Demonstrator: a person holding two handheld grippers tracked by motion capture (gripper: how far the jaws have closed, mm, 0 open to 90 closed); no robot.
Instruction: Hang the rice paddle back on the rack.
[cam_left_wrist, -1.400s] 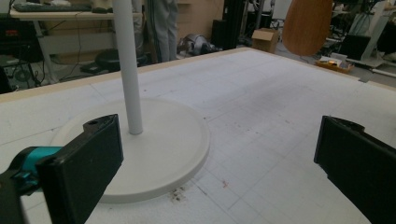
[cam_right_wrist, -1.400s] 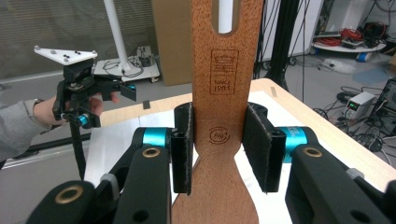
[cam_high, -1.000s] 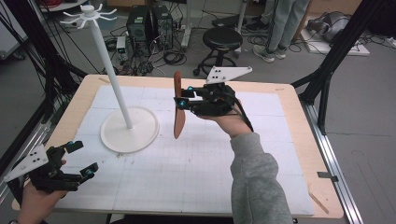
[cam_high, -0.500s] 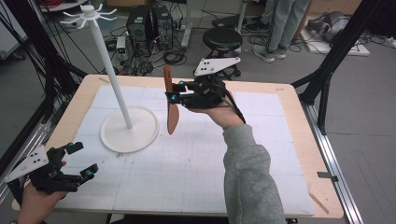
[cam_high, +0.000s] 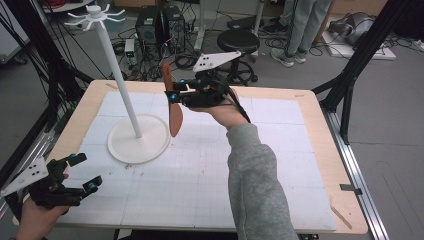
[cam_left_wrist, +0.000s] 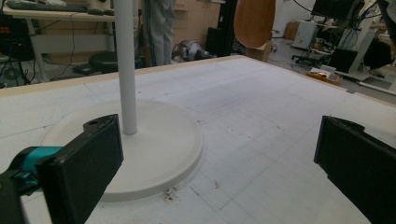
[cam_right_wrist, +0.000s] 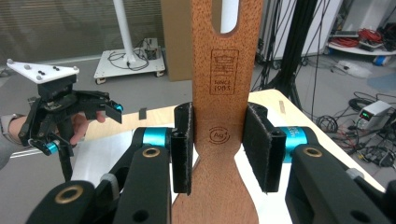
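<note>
Above the far middle of the worktop (cam_high: 300, 165), right gripper (cam_high: 176, 93) is clamped on the wooden spatula (cam_high: 172, 107) at its handle, blade hanging down just right of the white stand (cam_high: 135, 135), while left gripper (cam_high: 82, 172) sits released at the near-left corner.

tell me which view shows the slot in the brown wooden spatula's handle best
The right gripper view: the brown wooden spatula stands close up between the right gripper jaws, slot and stamps plain. The high view shows it edge-on; the left gripper view catches just its rounded blade.
</note>
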